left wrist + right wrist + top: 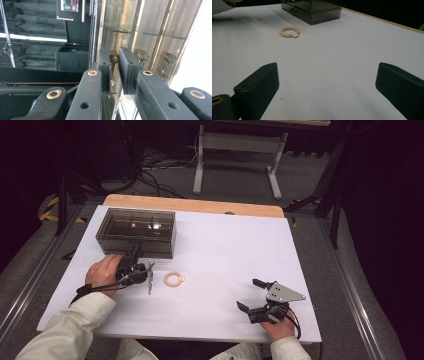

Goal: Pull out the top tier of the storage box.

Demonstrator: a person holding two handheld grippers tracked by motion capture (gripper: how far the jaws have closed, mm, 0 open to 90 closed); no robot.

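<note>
White table (225,250) | left tool (134,257) clamps box (136,232) knob (lengthwise across) | right tool (248,295) released

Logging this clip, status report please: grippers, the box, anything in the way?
Left gripper shut on a drawer knob of the smoked box. Right gripper open, resting on the table. Bead bracelet lies clear before the box, obstructing nothing.

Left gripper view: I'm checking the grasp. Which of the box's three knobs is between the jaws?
The leftmost knob, with a jaw close on each side of it. The other two knobs stand free to its right on the smoky box.
</note>
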